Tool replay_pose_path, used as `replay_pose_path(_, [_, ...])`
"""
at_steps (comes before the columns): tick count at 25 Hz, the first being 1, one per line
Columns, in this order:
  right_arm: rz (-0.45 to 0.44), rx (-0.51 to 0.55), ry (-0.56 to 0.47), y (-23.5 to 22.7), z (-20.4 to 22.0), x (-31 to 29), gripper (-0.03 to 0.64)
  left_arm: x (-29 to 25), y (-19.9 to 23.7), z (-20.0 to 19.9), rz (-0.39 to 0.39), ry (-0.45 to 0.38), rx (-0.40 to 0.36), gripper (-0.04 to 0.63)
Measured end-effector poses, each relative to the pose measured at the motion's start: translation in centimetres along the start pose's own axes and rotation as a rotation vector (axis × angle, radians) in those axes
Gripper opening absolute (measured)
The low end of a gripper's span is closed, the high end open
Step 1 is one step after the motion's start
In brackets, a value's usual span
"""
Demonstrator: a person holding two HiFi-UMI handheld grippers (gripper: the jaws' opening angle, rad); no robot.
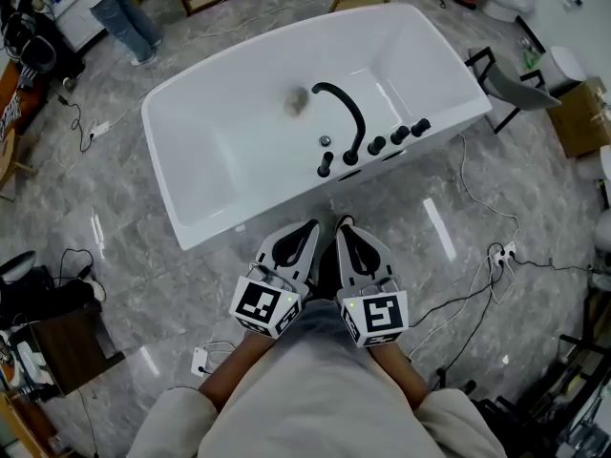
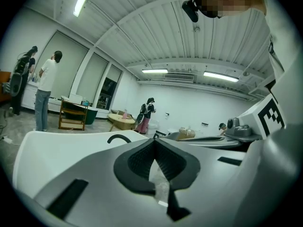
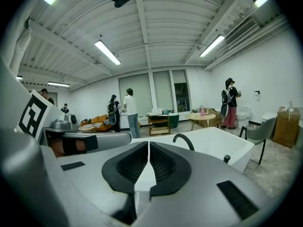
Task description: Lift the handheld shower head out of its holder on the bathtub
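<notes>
Left tongs [image 1: 307,229]: pads pressed together, nothing between. Right tongs [image 1: 345,227]: all but together, a hairline gap at most, nothing in it. Held side by side, tips aimed at the near wall of the tub [image 1: 220,219], close to it but apart.

Shower head [image 1: 325,165], probably: slim upright black piece seated in its holder on the tub rim, straight ahead of the gap between the two tongs and just beyond the tips. Too small to be sure; could equally be the piece at the far end of the same black row of fittings. Spout [image 1: 346,113] arching up behind it, farther from the tongs. Knobs [image 1: 388,140] trailing off ahead and to the right of the right tongs.

Handling, as a judgement: rigid, round in section, matte black. Light in itself, but likely tied to a hose below the rim (unseen), so some drag and springy pull-back on the way up. Smooth finish, apt to slip or twist between narrow pads. Not fragile, though a hard knock against the white rim is worth avoiding.

Where to grip: open the right tongs first. Close across the body just above the holder, pads square on opposite sides, low enough to stop tipping, clear of the spout base alongside. Draw straight up along the holder's axis, no sideways lever. Left tongs spare, nothing needing a brace.
</notes>
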State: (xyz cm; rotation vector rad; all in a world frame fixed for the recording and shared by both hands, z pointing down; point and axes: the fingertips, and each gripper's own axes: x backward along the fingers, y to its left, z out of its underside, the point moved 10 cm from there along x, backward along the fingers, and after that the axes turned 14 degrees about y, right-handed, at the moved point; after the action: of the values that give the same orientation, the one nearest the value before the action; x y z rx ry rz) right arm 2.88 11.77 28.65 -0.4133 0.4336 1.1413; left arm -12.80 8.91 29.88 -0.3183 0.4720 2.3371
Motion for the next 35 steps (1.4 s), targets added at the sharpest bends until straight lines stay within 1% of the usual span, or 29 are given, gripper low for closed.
replay_pose_path(4, [-0.030, 0.005, 0.006, -2.2, -1.3, -2.1, 0.026, -2.9, 0.8, -1.2, -0.010, 0.013, 0.010, 0.002])
replay_pose_path(9, [-0.050, 0.010, 0.035, -6.1, -2.9, -5.0, 0.026, -7.4, 1.9, -2.8, -0.025, 0.025, 0.023, 0.002])
replay_pose_path(12, [-0.065, 0.012, 0.048, -8.9, -3.9, -6.7, 0.026, -10.4, 2.6, -3.6, -0.046, 0.033, 0.033, 0.003])
replay_pose_path(16, [-0.108, 0.023, 0.062, -12.3, -5.0, -8.8, 0.026, -14.2, 3.0, -4.5, -0.074, 0.043, 0.038, 0.002])
replay_pose_path(20, [-0.155, 0.039, 0.077, -14.6, -5.8, -10.9, 0.026, -16.6, 3.0, -5.0, -0.113, 0.044, 0.044, 0.002])
replay_pose_path(25, [-0.197, 0.049, 0.101, -14.6, -5.6, -12.9, 0.026, -16.7, 3.5, -4.2, -0.151, 0.056, 0.059, 0.002])
replay_pose_path(30, [-0.194, 0.037, 0.105, -12.8, -4.5, -13.4, 0.026, -15.2, 4.7, -2.1, -0.189, 0.017, 0.052, 0.002])
replay_pose_path(35, [-0.202, 0.063, 0.141, -11.1, -3.1, -13.2, 0.026, -14.3, 5.4, 1.2, -0.178, 0.034, 0.077, 0.003])
